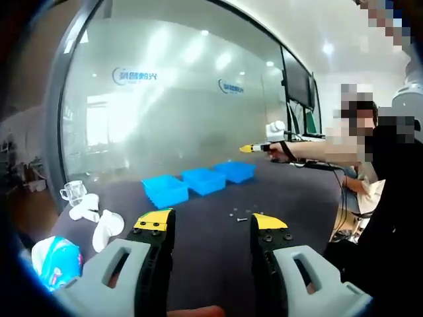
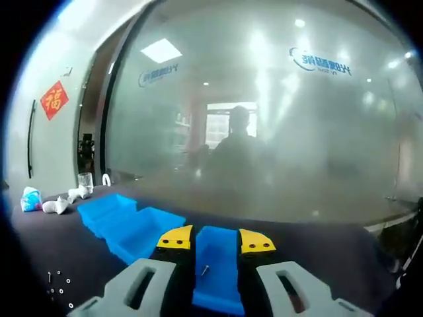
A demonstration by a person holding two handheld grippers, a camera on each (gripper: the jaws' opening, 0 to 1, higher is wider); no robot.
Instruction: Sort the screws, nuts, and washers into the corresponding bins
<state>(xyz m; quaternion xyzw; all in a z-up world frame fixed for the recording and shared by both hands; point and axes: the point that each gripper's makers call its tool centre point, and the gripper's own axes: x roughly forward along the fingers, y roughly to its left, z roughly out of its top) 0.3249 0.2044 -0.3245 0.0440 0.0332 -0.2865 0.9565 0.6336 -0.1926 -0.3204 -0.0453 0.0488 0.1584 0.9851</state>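
My right gripper [image 2: 216, 243], jaws narrowly parted and empty, hovers directly above the nearest blue bin [image 2: 216, 274], which holds one screw [image 2: 205, 269].

Glass wall logos [image 1: 135, 76]: blue lettering is showing, too blurred to read.
Red diamond sign [image 2: 54, 100]: is bearing 福, far left wall.

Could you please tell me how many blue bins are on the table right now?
3, in a row: the left bin, the middle bin, and the right bin, seen between the right gripper jaws.
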